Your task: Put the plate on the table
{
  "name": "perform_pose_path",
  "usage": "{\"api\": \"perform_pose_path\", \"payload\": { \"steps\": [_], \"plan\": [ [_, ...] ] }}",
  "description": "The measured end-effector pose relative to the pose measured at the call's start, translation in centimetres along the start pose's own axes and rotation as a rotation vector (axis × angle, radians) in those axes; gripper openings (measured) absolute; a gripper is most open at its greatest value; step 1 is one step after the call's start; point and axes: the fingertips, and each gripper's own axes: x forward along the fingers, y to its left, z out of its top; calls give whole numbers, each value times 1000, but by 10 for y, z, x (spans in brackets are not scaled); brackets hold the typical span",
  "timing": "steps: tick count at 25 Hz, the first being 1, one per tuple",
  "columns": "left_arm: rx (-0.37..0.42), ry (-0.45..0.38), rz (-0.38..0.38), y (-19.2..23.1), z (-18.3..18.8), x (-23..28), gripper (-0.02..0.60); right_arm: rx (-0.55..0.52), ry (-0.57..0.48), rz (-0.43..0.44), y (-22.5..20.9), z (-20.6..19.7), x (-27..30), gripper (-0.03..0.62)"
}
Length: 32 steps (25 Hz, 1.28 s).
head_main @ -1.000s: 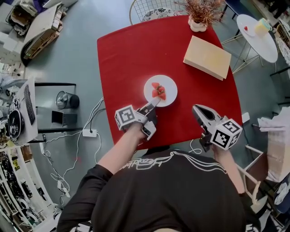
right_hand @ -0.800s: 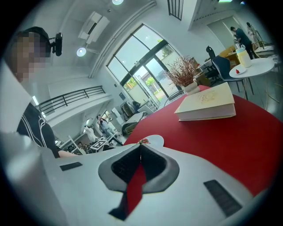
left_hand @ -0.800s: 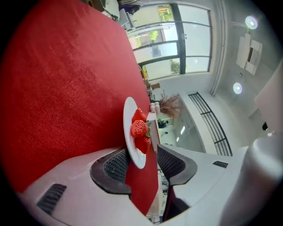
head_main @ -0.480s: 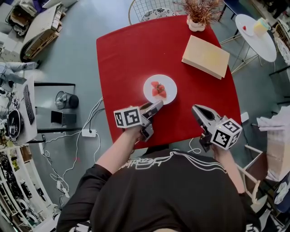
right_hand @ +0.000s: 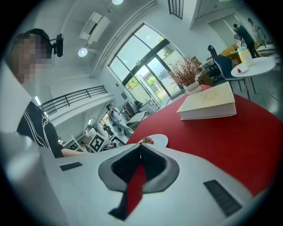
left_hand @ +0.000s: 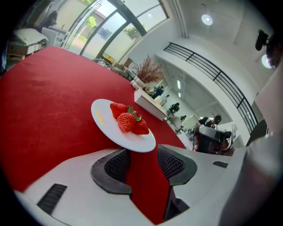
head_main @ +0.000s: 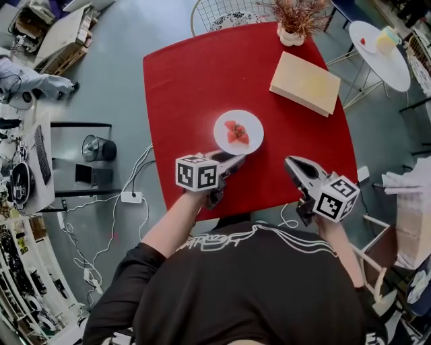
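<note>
A white plate (head_main: 251, 124) with three strawberries (head_main: 236, 133) rests flat on the red table (head_main: 192, 81), a little toward its near side. My left gripper (head_main: 235, 160) hovers just short of the plate's near rim, open, with only red cloth between its jaws. The left gripper view has the plate (left_hand: 104, 120) right ahead of that gripper (left_hand: 141, 153), its rim above the jaw tips. My right gripper (head_main: 289, 164) is over the table's near right part, shut and empty. The right gripper view shows that gripper (right_hand: 140, 146) closed, with the plate (right_hand: 158, 141) beyond it.
A thick cream book (head_main: 306, 84) lies at the table's far right, with a potted dried plant (head_main: 296, 20) behind it. A wire chair (head_main: 222, 15) stands past the far edge. A small round white table (head_main: 384, 50) is at the right. The table's near edge is under both grippers.
The left gripper drew back from the plate's near rim toward the person and rolled its marker cube upward. Plate and right gripper stayed put.
</note>
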Motion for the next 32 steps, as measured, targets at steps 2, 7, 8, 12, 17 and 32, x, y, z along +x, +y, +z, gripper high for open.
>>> {"api": "perform_pose_path", "payload": {
  "steps": [2, 7, 8, 12, 17, 32],
  "plan": [
    [25, 20, 20, 2, -2, 0, 187, 0, 0, 0, 0, -1, 0, 8],
    [155, 112, 88, 8, -12, -1, 187, -1, -8, -1, 0, 0, -2, 8],
    [190, 135, 104, 10, -15, -2, 187, -1, -11, -3, 0, 0, -2, 8],
    [277, 185, 147, 13, -23, -4, 187, 1, -19, -7, 1, 0, -3, 8],
    [316, 227, 179, 14, -27, -6, 187, 3, -24, -9, 2, -2, -7, 8],
    [315, 115, 108, -32, -26, -31, 74, -58, -27, 3, 24, -3, -28, 8]
  ]
}}
